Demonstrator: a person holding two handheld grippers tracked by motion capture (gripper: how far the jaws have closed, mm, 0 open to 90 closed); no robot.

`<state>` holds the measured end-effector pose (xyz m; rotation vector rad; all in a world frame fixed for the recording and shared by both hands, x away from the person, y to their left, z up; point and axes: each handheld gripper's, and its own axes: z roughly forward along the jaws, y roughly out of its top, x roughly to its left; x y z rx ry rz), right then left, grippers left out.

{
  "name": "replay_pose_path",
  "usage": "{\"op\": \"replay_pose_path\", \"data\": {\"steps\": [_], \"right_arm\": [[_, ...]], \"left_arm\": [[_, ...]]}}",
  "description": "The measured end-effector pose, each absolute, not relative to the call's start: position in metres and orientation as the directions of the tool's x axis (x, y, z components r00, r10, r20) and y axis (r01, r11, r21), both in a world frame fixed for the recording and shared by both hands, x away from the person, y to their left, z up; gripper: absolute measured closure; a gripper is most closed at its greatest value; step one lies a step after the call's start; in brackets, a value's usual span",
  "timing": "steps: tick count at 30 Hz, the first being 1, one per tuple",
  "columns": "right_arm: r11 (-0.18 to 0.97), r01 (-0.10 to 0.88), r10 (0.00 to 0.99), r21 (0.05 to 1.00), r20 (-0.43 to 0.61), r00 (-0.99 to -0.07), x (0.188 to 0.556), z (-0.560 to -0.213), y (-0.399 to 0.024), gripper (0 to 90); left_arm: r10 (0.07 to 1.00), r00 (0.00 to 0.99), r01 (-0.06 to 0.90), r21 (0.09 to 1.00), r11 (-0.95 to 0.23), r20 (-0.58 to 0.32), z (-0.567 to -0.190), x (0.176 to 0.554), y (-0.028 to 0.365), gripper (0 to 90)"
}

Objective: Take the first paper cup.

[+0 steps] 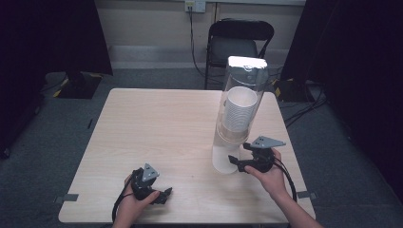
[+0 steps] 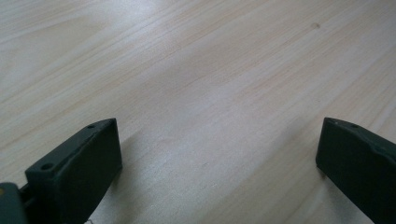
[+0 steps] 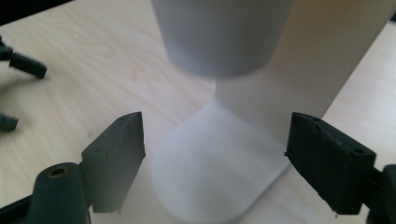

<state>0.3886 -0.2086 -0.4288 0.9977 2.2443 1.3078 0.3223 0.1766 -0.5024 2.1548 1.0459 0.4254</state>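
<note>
Grey carpet is seen around a pale wooden desk [image 1: 157,123]. Near its right edge a tall clear cup dispenser [image 1: 239,114] is stood, white cups [image 1: 239,108] stacked inside. Right tongs [image 1: 236,162] are spread wide at its base; left tongs [image 1: 166,194] are held wide over bare wood.

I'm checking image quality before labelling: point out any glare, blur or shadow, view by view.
High view: the cup dispenser's top is blown out white, and the room's edges are dark. Right gripper view: the bottom cup is soft and out of focus. Left gripper view: the table is evenly lit, with a soft shadow beside the left gripper.
</note>
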Motion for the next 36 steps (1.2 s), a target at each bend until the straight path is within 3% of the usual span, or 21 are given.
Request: {"op": "replay_pose_path", "data": {"steps": [8, 19, 27, 36], "right_arm": [[0.258, 0.354, 0.738, 0.899, 0.053, -0.673, 0.401, -0.418, -0.198, 16.0], [0.216, 0.288, 0.735, 0.933, 0.038, -0.677, 0.407, -0.421, -0.189, 34.5], [0.227, 0.233, 0.730, 0.946, -0.007, -0.683, 0.404, -0.429, -0.190, 36.0], [0.223, 0.246, 0.732, 0.943, 0.005, -0.682, 0.403, -0.433, -0.190, 36.4]], "left_arm": [[0.784, 0.621, 0.556, 0.709, -0.434, -0.008, -0.502, 0.322, 0.177, 0.0], [0.784, 0.621, 0.556, 0.709, -0.434, -0.007, -0.502, 0.322, 0.177, 0.0], [0.784, 0.621, 0.556, 0.709, -0.434, -0.008, -0.502, 0.322, 0.177, 0.0], [0.785, 0.620, 0.556, 0.710, -0.431, -0.009, -0.503, 0.322, 0.176, 0.0]]}}
